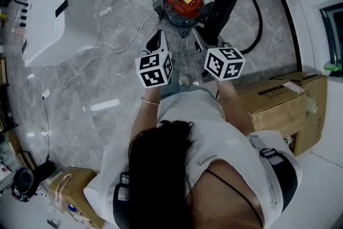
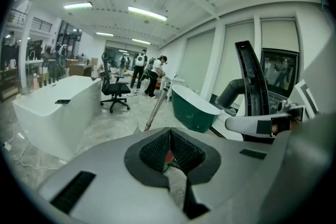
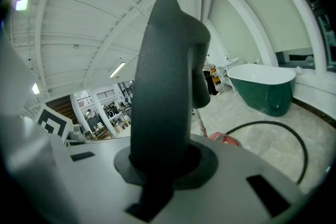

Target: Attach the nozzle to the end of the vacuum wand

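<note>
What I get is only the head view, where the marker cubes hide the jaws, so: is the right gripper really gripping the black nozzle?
Observer: Yes. In the right gripper view the right gripper is closed on the black nozzle, which stands up between its jaws.
Operator: And the left gripper, is it holding the wand?
Observer: No. The left gripper is shut, its ribbed pads meeting.
Operator: Where is the wand, then?
Observer: The wand slants up beyond the left jaws, untouched.
</note>
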Action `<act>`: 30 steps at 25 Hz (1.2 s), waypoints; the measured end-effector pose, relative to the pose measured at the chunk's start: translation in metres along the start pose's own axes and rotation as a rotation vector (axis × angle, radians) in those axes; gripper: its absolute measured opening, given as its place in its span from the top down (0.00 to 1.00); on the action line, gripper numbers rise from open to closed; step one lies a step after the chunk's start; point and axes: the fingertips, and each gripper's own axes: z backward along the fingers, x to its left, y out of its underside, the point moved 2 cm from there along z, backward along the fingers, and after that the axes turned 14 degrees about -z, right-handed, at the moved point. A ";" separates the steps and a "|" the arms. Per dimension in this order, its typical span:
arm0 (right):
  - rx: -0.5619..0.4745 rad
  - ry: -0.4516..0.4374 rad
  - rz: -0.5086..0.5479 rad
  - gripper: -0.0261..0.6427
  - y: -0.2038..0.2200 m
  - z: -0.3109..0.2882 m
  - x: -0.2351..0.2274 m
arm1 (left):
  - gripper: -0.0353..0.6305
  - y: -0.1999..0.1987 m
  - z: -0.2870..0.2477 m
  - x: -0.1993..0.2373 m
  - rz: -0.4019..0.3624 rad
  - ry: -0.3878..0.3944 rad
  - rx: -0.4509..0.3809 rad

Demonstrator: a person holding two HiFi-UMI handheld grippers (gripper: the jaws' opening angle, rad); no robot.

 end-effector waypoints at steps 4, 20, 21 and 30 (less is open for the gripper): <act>-0.004 0.012 0.008 0.87 -0.005 -0.006 -0.005 | 0.94 -0.007 -0.011 0.002 -0.009 0.009 -0.012; -0.002 -0.015 0.030 0.87 -0.026 -0.057 -0.001 | 0.94 -0.026 -0.057 0.028 -0.028 0.085 -0.035; -0.001 -0.018 0.032 0.87 -0.029 -0.060 -0.001 | 0.94 -0.027 -0.060 0.031 -0.028 0.087 -0.033; 0.010 -0.019 0.014 0.87 -0.054 -0.096 -0.007 | 0.94 -0.039 -0.104 0.051 -0.018 0.099 -0.001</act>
